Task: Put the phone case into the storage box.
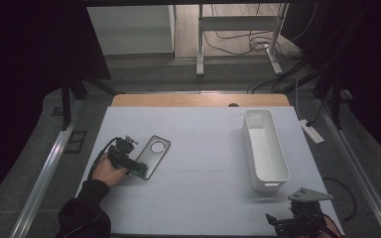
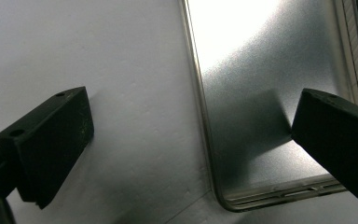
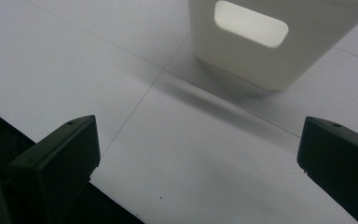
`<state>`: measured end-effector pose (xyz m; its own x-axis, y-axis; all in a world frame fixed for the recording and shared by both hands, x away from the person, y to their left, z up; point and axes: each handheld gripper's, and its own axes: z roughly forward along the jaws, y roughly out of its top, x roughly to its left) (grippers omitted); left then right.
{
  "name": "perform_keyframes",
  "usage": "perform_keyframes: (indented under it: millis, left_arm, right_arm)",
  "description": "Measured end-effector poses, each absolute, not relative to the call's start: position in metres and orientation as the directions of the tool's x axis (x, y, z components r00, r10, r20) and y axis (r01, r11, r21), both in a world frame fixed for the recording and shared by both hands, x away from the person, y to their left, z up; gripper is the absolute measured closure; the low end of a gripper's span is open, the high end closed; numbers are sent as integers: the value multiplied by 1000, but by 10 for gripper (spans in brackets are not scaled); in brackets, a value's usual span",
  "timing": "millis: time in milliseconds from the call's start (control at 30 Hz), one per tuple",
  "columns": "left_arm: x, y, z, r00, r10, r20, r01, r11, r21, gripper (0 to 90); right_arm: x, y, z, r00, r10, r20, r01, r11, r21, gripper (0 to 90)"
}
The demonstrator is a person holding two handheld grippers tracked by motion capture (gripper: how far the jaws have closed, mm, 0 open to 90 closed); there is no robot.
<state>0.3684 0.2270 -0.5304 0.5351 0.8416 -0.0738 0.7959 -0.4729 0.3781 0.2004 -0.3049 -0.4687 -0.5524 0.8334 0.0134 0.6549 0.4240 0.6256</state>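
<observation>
Phone case [image 1: 151, 155] lies flat on the surface at 9 o'clock; left gripper [image 1: 138, 170] fingers [image 2: 51, 140] spread wide, straddling its near corner, nothing gripped yet. Right gripper [image 1: 290, 223] gapes idle at 5 o'clock, near white bin [image 1: 265, 148]. Pickup & transfer still ahead, prob.

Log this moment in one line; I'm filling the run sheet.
left gripper: open, jaws astride metal plate edge | right gripper: open, idle near white bin | plate: flat on table

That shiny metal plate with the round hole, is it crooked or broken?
The metal plate lies flat but slanted across the white table, not square with the white bin. No dents or cracks show. The open left gripper straddles its near edge.
</observation>
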Motion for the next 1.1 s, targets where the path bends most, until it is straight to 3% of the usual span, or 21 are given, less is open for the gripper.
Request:
perform_keyframes:
  millis: [300,400,700,733,833,867,900,1000,1100]
  left_arm:
    - [368,225,-529,532,844,-70,800,-475,367,4]
    - [367,225,-527,534,842,-74,797,-473,375,56]
    - [364,229,-519,529,844,-92,798,-457,392,482]
    - [364,229,-518,531,842,-96,797,-459,392,482]
    - [364,229,-517,532,839,-113,800,-454,393,659]
    - [365,229,-517,536,834,-128,800,-454,392,659]
    - [365,229,-517,534,835,-132,802,-451,391,739]
    - [365,230,-516,511,852,-110,813,-437,385,846]
    - [365,231,-516,504,855,-123,817,-426,389,860]
  right_arm:
    - [200,-305,-469,-553,833,12,655,426,624,0]
    - [200,-305,-469,-554,833,12,655,427,624,0]
    - [200,-304,-469,-556,831,10,655,431,620,0]
    - [200,-304,-469,-557,831,10,655,432,620,0]
    - [200,-304,-469,-558,830,9,655,433,619,0]
    - [200,-304,-469,-559,829,9,655,434,619,0]
    - [201,-303,-469,-561,828,10,655,437,616,0]
    - [201,-303,-469,-561,828,10,656,437,616,0]
    - [201,-303,-469,-561,828,10,656,437,616,0]
